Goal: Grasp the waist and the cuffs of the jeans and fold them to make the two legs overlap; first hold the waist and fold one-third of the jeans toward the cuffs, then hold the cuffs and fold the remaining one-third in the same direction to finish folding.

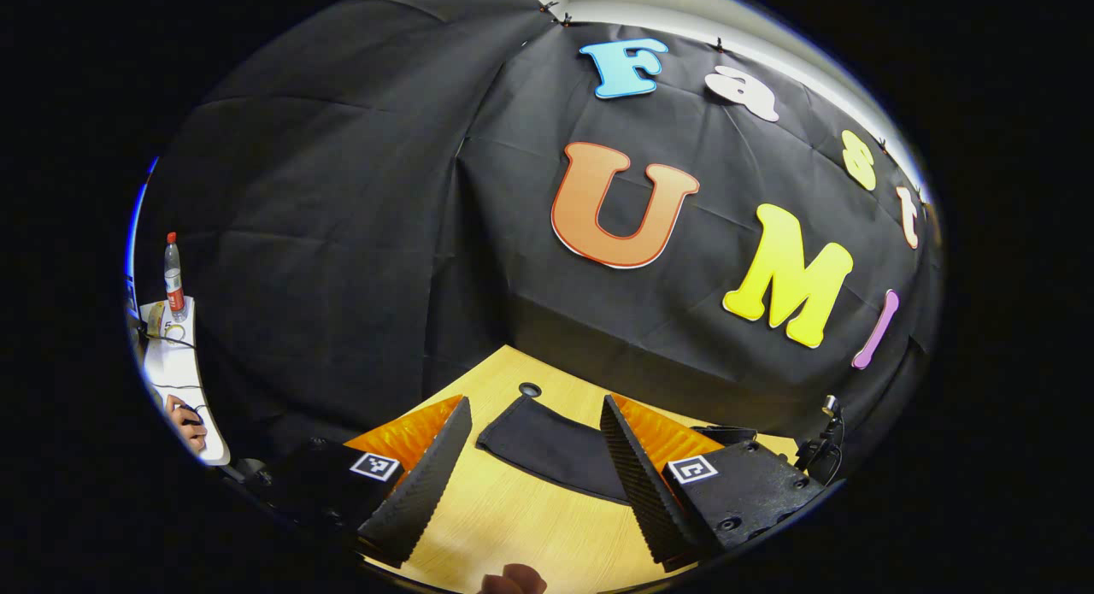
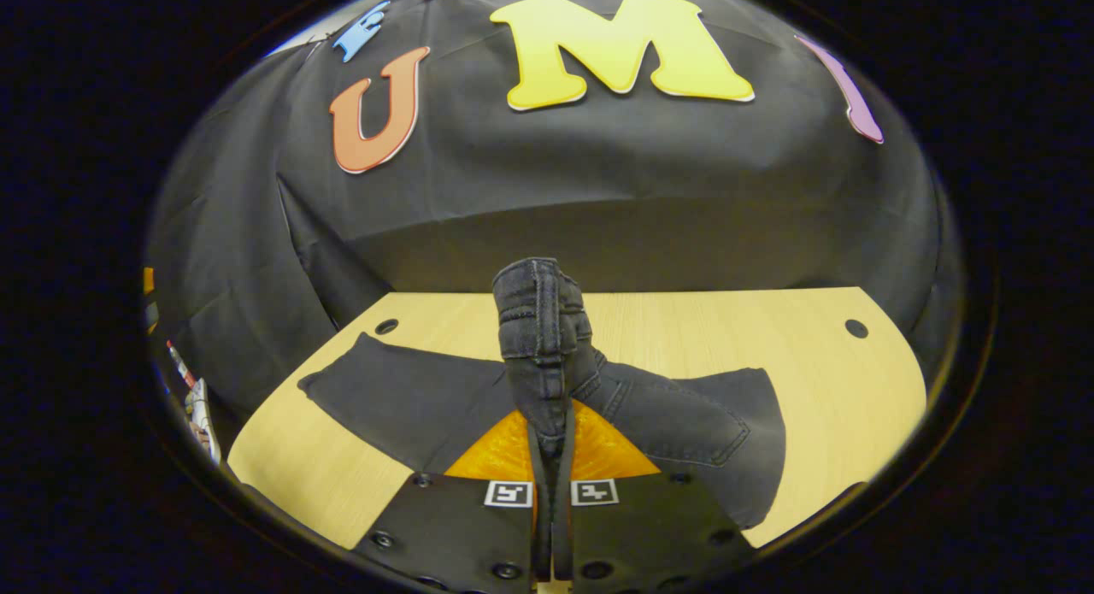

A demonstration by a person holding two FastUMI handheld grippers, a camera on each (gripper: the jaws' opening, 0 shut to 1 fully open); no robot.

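1. Lying across a pale wooden table (image 2: 838, 380) with a fine straight grain, the jeans (image 2: 410, 402) are dark grey-black denim, spread flat with one leg reaching toward the left of the right gripper view and the seat and a curved pocket seam toward the right.
2. The right gripper (image 2: 551, 457) is clenched on a fold of the jeans: both fingers press together on the cloth, and a thick stitched band of denim stands up above them in a rumpled column, with heavy seams and a ribbed edge.
3. The right gripper's body is matte black with round screw heads and two small square black-and-white markers; orange panels show just behind the pinched cloth.
4. The left gripper (image 1: 534, 457) is released, its two fingers (image 1: 427, 483) spread well apart and touching nothing. Each finger is a black wedge with a finely ridged rubbery inner face and an orange backing.
5. Between those spread fingers, farther along the table, lies the flat, squared end of one jeans leg, smooth and dull.
6. Small round dark holes sit in the tabletop near its far edge (image 2: 386, 326).
7. At the left edge of the left gripper view, a curved white desk (image 1: 175, 372) carries a clear plastic bottle (image 1: 173, 278) with a red cap and red label; what it holds I cannot tell. A person's hand (image 1: 190, 423) rests on that desk near a thin black cable.
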